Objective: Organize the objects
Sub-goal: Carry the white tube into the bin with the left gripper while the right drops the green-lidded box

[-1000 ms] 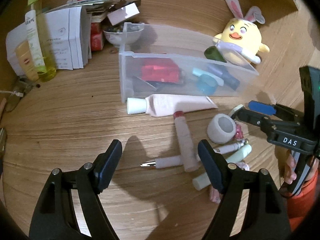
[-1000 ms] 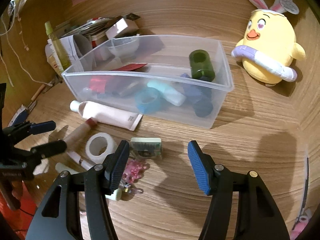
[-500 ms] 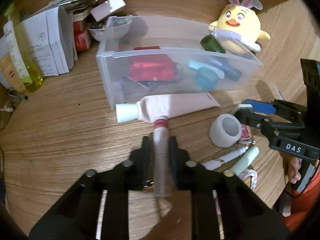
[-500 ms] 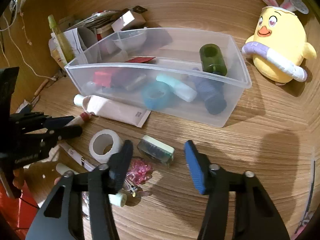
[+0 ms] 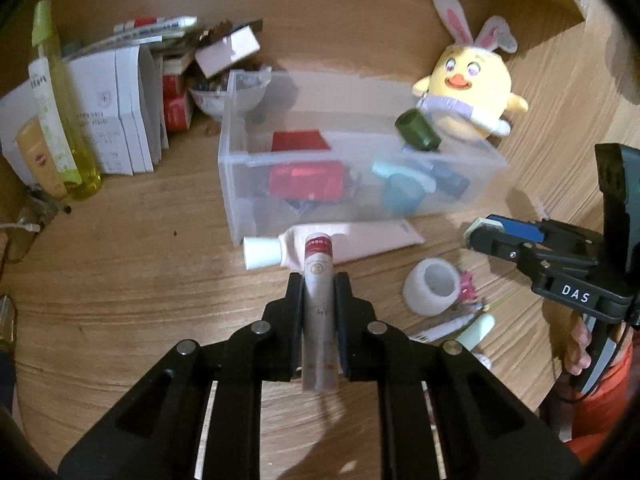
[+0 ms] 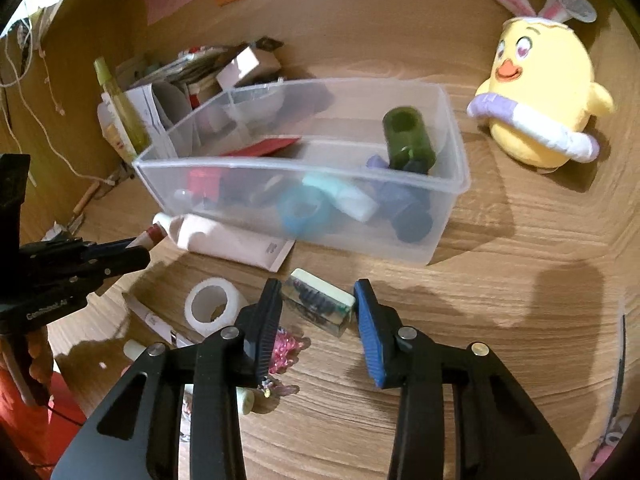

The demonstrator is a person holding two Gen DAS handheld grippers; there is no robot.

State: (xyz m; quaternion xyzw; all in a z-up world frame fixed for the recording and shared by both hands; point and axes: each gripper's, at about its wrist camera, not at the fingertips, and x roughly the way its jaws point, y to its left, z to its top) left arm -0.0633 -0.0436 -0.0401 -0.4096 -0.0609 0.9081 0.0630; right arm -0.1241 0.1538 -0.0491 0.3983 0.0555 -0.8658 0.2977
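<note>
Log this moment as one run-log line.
left tool: shut on tube | right tool: closing on box | bin: part filled

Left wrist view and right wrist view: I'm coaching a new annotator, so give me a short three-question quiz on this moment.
1. True or false: the left gripper is shut on the slim red-capped tube.
2. The green bottle is: A inside the clear bin; B lying outside it; C gripped.
3. Which white-capped thing lies just outside the bin's near wall?

Key: 1 true. 2 A. 3 the big pink tube.
</note>
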